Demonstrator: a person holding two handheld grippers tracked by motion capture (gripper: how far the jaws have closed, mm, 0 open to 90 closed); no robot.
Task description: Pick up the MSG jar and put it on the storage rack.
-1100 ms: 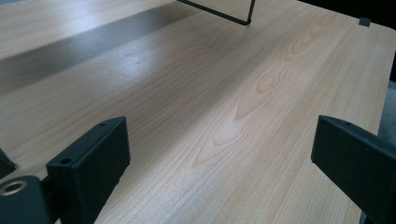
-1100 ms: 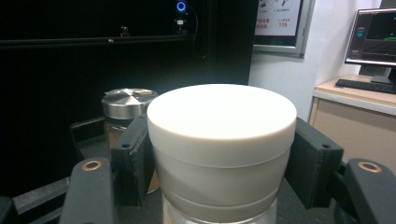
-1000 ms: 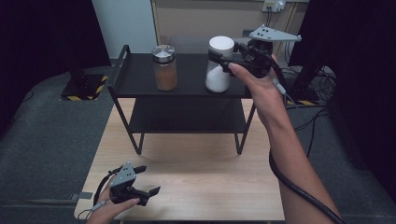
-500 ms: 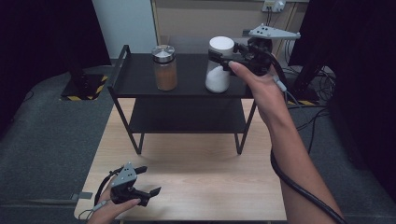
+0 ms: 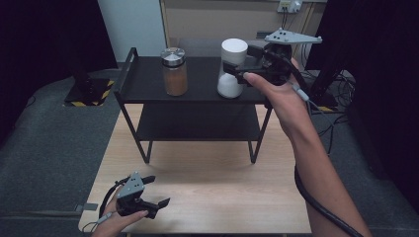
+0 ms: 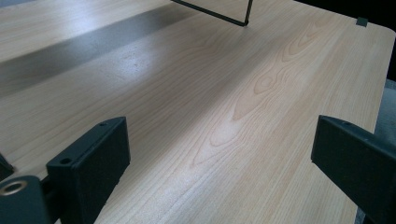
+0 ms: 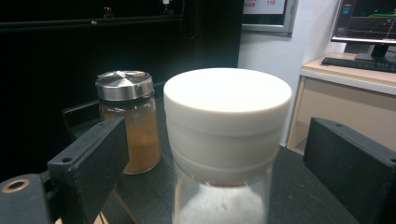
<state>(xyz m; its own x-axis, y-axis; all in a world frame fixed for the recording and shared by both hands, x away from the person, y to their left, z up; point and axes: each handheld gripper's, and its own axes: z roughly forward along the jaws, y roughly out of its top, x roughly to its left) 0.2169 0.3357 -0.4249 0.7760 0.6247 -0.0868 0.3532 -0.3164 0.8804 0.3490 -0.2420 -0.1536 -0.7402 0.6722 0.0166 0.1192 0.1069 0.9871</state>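
Setting: Dark curtains and grey floor matting surround a light wooden table (image 5: 207,192), with a pale cabinet and wall sockets behind it in the high view.
Shelf: a black two-tier metal rack (image 5: 148,89) stands on the far half of the table, one of its thin legs meeting the wood at the top of the left gripper view (image 6: 247,14).
Brown jar: a clear jar of brown powder with a silver lid (image 5: 174,71) stands upright on the rack's top tier, left of centre; in the right gripper view it stands beyond the near jar, on that view's left (image 7: 128,121).
White jar: a clear jar with a white lid and white powder inside (image 5: 232,66) stands upright on the top tier, right of the brown jar and apart from it.
Right gripper: held at top-tier height by the person's right hand (image 5: 276,94), the right gripper (image 5: 236,66) has its jaws spread to either side of the white jar (image 7: 226,140); gaps show between each jaw and the lid, while lower down I cannot tell whether they touch.
Left gripper: the left gripper (image 5: 155,192) lies low over the table's near left corner in the person's left hand (image 5: 116,222), jaws wide apart over bare wood (image 6: 219,140), gripping nothing.
Background: a monitor and keyboard (image 7: 364,60) sit on a desk behind the rack in the right gripper view.
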